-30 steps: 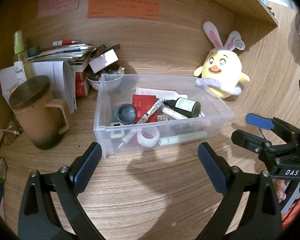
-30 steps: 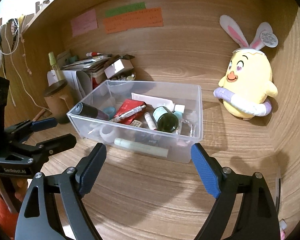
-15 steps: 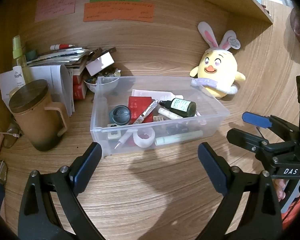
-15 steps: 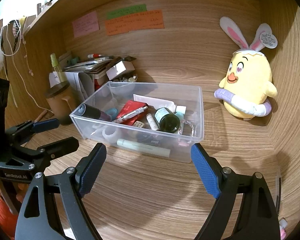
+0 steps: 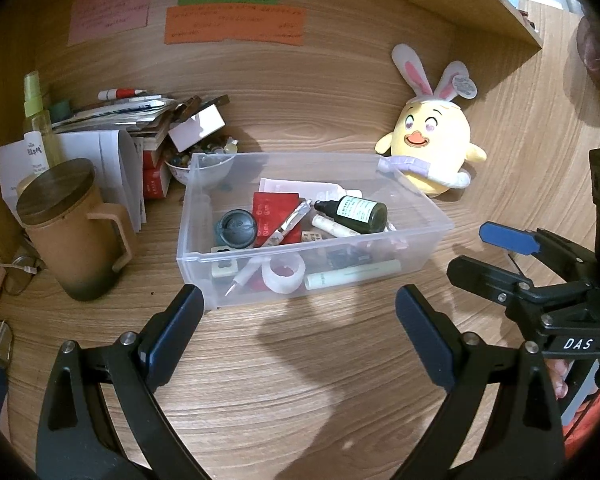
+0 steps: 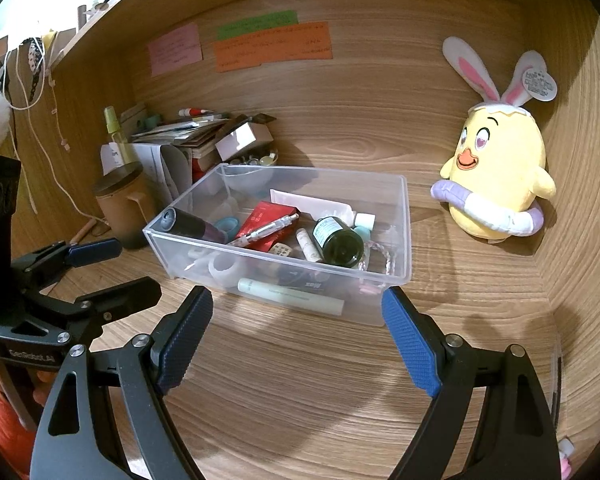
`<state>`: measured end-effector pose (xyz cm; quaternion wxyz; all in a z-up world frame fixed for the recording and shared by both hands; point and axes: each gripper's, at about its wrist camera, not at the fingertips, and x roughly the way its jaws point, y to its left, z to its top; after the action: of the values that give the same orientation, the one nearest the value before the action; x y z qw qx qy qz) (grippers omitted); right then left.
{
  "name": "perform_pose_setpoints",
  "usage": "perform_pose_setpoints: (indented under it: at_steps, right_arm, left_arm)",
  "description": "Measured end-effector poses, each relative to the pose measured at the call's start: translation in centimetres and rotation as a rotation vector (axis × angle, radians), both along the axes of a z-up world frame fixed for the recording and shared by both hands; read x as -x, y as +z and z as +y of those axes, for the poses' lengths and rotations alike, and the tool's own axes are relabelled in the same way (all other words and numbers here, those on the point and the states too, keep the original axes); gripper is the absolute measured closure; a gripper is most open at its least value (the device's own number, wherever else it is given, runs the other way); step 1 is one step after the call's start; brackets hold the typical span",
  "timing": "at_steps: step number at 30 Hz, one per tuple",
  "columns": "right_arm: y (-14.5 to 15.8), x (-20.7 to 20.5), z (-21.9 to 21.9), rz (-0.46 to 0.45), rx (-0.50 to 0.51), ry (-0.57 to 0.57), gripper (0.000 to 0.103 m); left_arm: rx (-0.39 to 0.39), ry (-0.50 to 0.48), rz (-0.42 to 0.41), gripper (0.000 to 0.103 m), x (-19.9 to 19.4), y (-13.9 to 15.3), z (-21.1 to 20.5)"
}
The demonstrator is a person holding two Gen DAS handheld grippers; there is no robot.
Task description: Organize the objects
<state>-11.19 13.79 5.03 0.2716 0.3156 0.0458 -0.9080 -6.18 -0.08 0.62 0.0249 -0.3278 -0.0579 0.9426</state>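
Left wrist view, left to right: lidded mug [image 5: 72, 228] at the near left, spray bottle [image 5: 38, 128] and a paper stack [image 5: 116, 128] behind it, small bowl [image 5: 200, 166] of beads just beyond the bin's far left corner. Clear bin [image 5: 312, 260] in the middle of the desk [image 5: 300, 380], holding a jumble: round dark cap [image 5: 236, 229], red packet [image 5: 274, 216], pen [image 5: 286, 226], green bottle [image 5: 354, 214] lying flat, white tape roll [image 5: 283, 274] and pale tube [image 5: 352, 274] against the near wall. Plush chick [image 5: 432, 148] at the far right, just beside the bin's far corner, apart from it as far as can be told.

Left gripper [image 5: 298, 328] spread wide, empty, hovering near the bin's near wall. Right gripper [image 6: 296, 336] likewise wide and empty, facing the bin's near right corner; also seen side-on at the right edge of the left view.

Small things already lying inside the bin, none loose on the bare desk in front. Fits either of two stages: sorting about to go on among the bin's contents, or the gathering into the bin finished with both tongs drawn clear. Cannot settle which from this. Any reach into the bin calls for care with the low clear wall and the crowded, overlapping items; round bottle likely to roll if nudged.
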Motion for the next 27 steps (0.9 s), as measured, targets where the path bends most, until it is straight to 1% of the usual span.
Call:
perform_pose_setpoints:
  at_steps: [19, 27]
  right_arm:
    - [0.06, 0.23, 0.13, 0.0, 0.003, 0.0, 0.018]
    - [0.09, 0.26, 0.1, -0.001, 0.004, 0.001, 0.018]
  left_arm:
    - [-0.001, 0.002, 0.007, 0.004, -0.16, 0.42, -0.07]
    - [-0.017, -0.009, -0.022, 0.002, 0.08, 0.05, 0.1]
